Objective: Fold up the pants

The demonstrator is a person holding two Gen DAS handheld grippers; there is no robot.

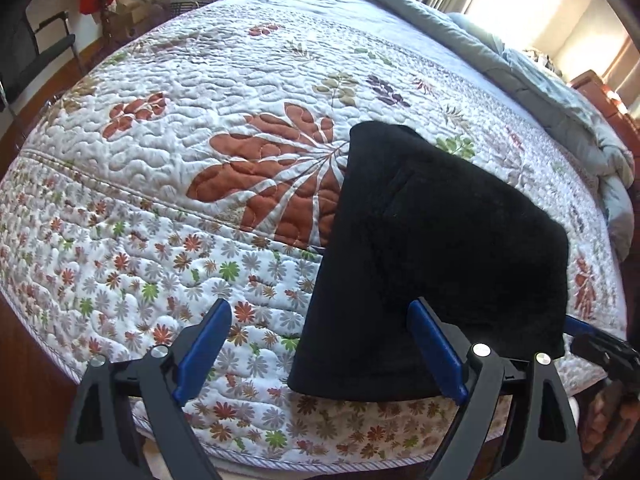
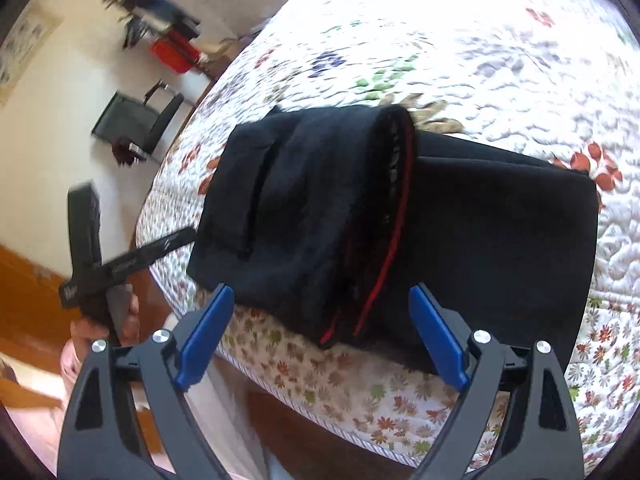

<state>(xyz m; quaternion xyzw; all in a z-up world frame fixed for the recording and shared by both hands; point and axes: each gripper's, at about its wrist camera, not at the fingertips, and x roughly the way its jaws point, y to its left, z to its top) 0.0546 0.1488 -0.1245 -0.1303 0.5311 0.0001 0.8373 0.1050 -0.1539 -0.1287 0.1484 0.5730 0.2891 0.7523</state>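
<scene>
Both our left gripper (image 1: 320, 344) and right gripper (image 2: 320, 340) stand wide, empty, above folded black pants (image 2: 400, 216) on the bed (image 1: 160, 184).

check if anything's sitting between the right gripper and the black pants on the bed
Nothing visible is in the way. The right gripper is open just above the near edge of the folded black pants, which lie alone on the floral quilt. The left gripper is also open, off to that side.
</scene>
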